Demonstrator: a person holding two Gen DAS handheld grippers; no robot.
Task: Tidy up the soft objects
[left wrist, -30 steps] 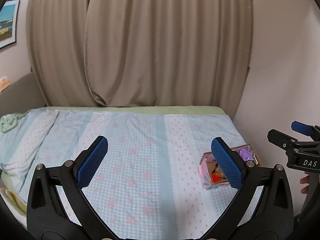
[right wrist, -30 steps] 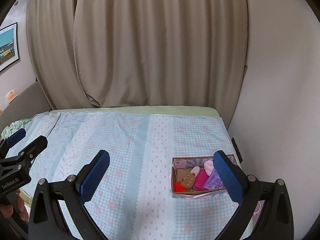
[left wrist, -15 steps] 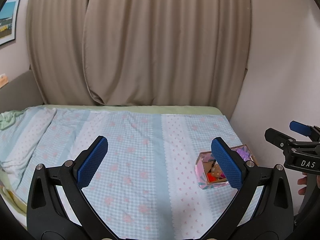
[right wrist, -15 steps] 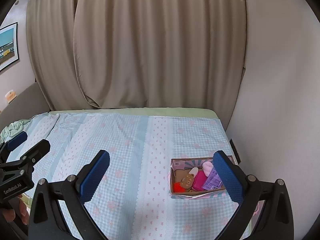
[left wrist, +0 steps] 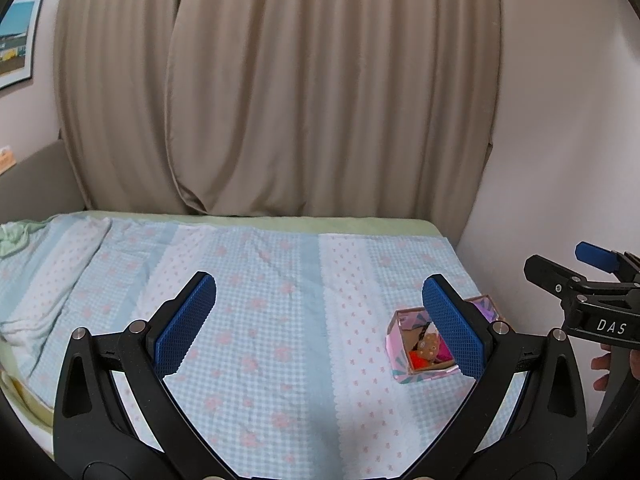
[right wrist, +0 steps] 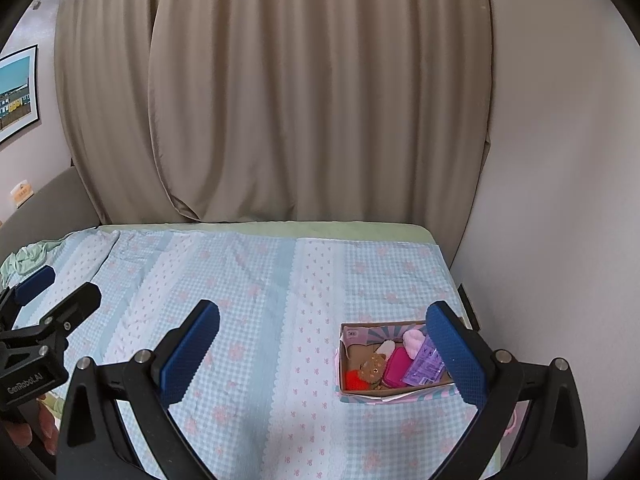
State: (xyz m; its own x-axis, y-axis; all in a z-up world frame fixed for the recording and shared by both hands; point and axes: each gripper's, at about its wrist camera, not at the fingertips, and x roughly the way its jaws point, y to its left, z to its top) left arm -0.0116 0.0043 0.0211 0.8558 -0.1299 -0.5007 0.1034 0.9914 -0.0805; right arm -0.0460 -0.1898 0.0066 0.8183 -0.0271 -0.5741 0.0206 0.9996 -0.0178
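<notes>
Both tools are spread wide and carry nothing. Your left gripper [left wrist: 320, 322] hangs above the middle of the bed cover [left wrist: 260, 280], with only checked cloth showing between its blue pads. Your right gripper [right wrist: 322, 350] is raised the same way, farther toward the wall [right wrist: 560, 200].

The soft objects are already gathered in the cardboard box [right wrist: 396, 394], which sits on the cover near the wall-side edge of the bed. From the right wrist view you can read its contents: a small brown plush bear [right wrist: 371, 368] beside a red piece, a magenta pouch [right wrist: 397, 366], a pale pink soft item [right wrist: 414, 340] and a lilac packet [right wrist: 426, 364]. The right pad hides the box's far end, so its full contents cannot be confirmed.

No loose item is visible on the open cover — judged from this, the collecting step appears finished or nearly so. The wide, elevated stance of both tools suits an inspection pass, not a pick.

Note the crumpled green cloth [right wrist: 28, 258] at the head end of the bed. Whether it belongs to the task cannot be determined. Before closing either tool, check the box's wall-side end, where a pink shape lies partly hidden.
</notes>
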